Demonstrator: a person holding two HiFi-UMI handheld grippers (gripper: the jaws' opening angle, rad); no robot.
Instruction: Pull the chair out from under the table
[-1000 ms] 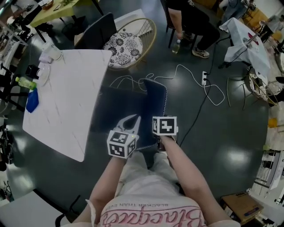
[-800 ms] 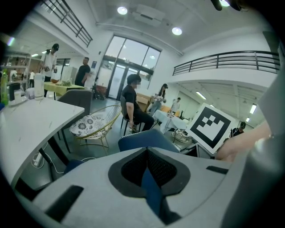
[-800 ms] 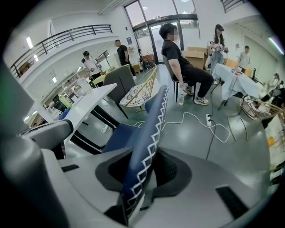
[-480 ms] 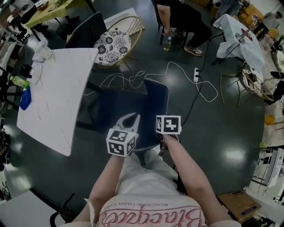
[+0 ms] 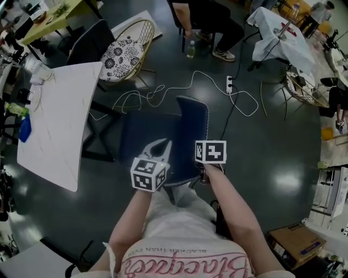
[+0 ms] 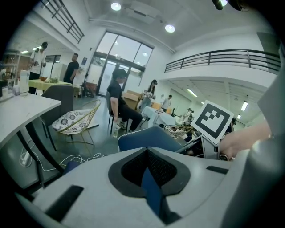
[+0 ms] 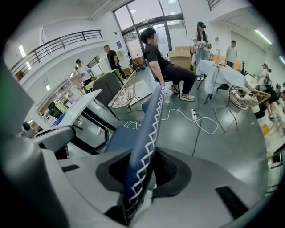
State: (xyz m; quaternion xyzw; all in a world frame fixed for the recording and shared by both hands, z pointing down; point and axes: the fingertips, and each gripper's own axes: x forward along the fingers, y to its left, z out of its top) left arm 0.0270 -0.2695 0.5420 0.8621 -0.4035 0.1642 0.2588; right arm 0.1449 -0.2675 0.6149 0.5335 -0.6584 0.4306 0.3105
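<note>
Blue chair stands clear of white table, near its right edge in head view. 2 grippers hold backrest: left gripper pinches blue edge, right gripper clamps white-stitched rim.

Head view: dim, underexposed, cool cast. Glossy floor shows soft glare patches at 1 and 4 o'clock. White table is brightest area, 9 o'clock. Strong fisheye bend, corners dark.

Left gripper view: bright. Ceiling spots at 12 o'clock, daylight through tall windows just under. Black vignette round rim.

Right gripper view: even light, strip lamp at 2 o'clock. Chair edge close to lens is soft, background sharper. Lines bow at edges.
</note>
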